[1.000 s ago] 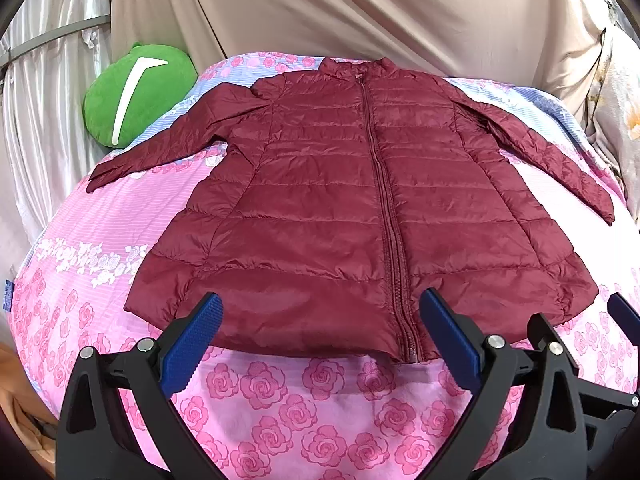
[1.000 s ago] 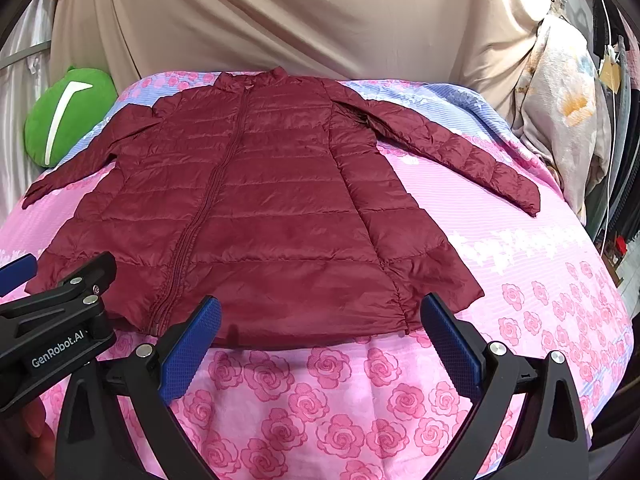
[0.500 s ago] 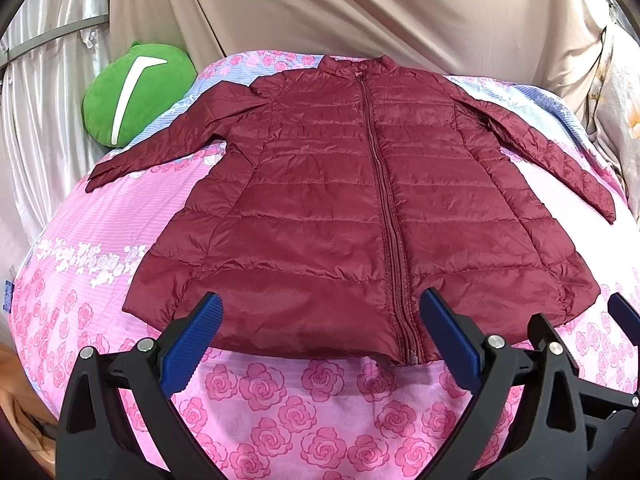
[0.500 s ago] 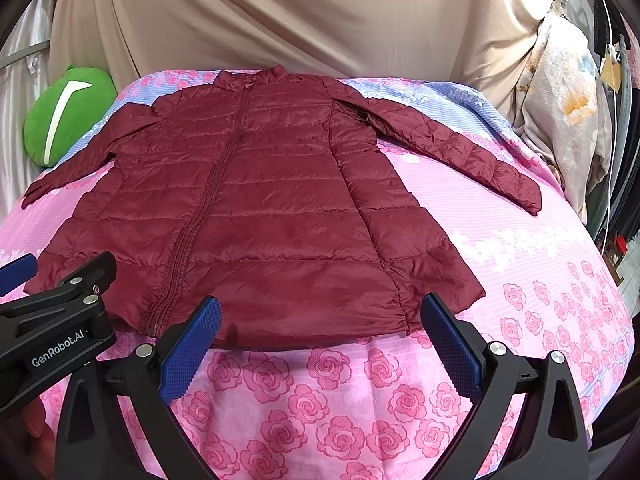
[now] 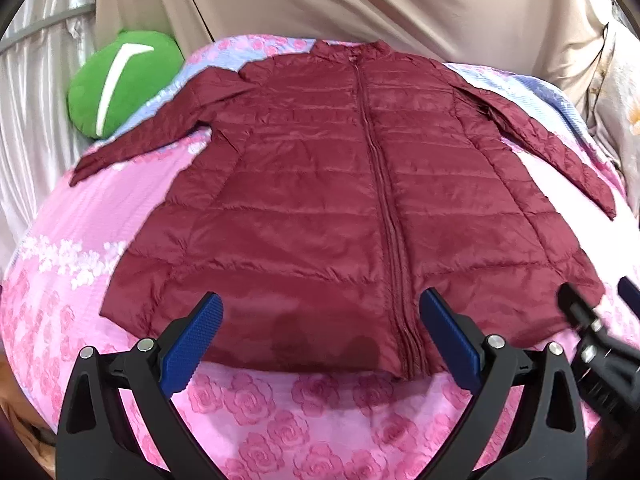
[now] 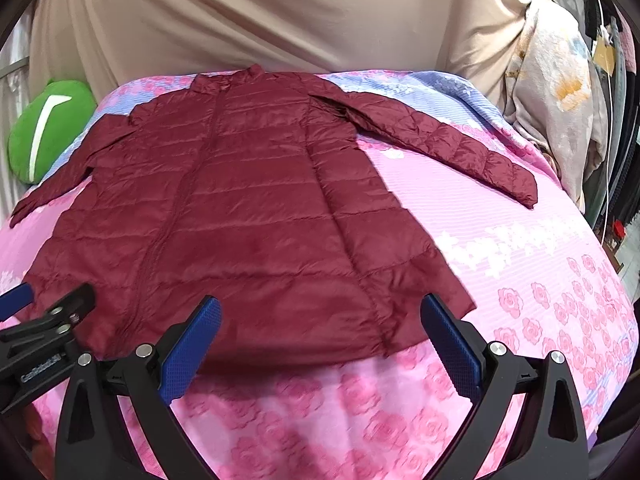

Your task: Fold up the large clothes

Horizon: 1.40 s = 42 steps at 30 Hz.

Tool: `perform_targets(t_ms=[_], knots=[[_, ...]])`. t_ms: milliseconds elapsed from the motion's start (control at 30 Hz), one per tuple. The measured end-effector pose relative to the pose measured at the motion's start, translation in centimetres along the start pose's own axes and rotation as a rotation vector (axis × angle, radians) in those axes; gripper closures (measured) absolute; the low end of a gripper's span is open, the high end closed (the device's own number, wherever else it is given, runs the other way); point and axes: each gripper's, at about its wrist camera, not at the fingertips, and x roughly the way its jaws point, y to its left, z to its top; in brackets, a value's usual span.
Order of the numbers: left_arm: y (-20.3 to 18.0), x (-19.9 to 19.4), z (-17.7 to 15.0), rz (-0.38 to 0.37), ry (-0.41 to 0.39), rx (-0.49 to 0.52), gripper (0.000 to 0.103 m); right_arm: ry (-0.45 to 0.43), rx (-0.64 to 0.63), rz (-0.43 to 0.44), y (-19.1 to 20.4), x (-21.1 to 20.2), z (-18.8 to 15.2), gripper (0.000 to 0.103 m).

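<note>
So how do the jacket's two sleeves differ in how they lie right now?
The left sleeve runs out toward the green cushion, its cuff near the bed's edge; the right sleeve points toward the hanging floral cloth. The left sleeve lies mostly on pink sheet, while the right sleeve crosses from the blue part onto the pink. Both are spread flat, angled away from the maroon jacket, unfolded, and neither gripper touches them.

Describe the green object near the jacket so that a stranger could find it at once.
Start from the pink floral bedcover with the dark red jacket spread flat on it. Follow the jacket's left sleeve outward; just behind it lies a round green cushion. It is the only green thing there and bears a white curved stripe.
</note>
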Motion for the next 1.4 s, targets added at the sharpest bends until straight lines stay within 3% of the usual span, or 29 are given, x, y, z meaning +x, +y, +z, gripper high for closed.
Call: perform_targets(t_ms=[167,300,433,633,833,900,933,1000,1067,1133,1300,1400], knots=[[0.8,1.1,0.9,0.014,0.003,-0.059,0.007,0.031,0.15,-0.034,-6.3,3.9,2.3,0.005],[1.8,2.0,1.7,0.009,0.011,-0.138,0.007,0.029,0.223,-0.117,-11.4,7.4,4.7,0.005],[2.0,3.3,2.6,0.038,0.066,-0.117,0.007,0.019,0.34,-0.196,-18.1,11.2,7.2,0.005],[2.5,4.6,3.5,0.028,0.08,-0.101,0.007,0.086,0.561,-0.165,-27.2,17.0,8.5,0.005],[2.6,5.7,4.3,0.041,0.061,-0.027,0.007,0.094,0.688,-0.13,-31.3,20.8,9.8,0.007],[3.2,6.3,4.6,0.025,0.068,-0.057,0.007,0.084,0.707,-0.134,-32.2,22.1,10.7,0.015],[3.5,6.6,4.7,0.014,0.076,-0.074,0.007,0.083,0.711,-0.145,-32.4,22.6,11.1,0.02],[4.1,7.0,4.9,0.001,0.083,-0.101,0.007,0.075,0.72,-0.183,-32.8,23.6,12.6,0.037],[4.9,7.3,5.2,0.009,0.081,-0.126,0.007,0.073,0.736,-0.18,-33.0,24.2,14.0,0.072],[5.5,7.4,5.4,0.023,0.079,-0.133,0.007,0.035,0.728,-0.182,-32.4,24.2,16.7,0.09],[7.1,7.8,6.6,0.051,0.082,-0.144,0.007,-0.146,0.497,-0.169,-24.9,20.8,26.4,0.094],[8.2,7.8,7.6,0.094,0.06,-0.158,0.007,-0.278,0.325,-0.031,-16.2,17.6,32.8,0.094]])
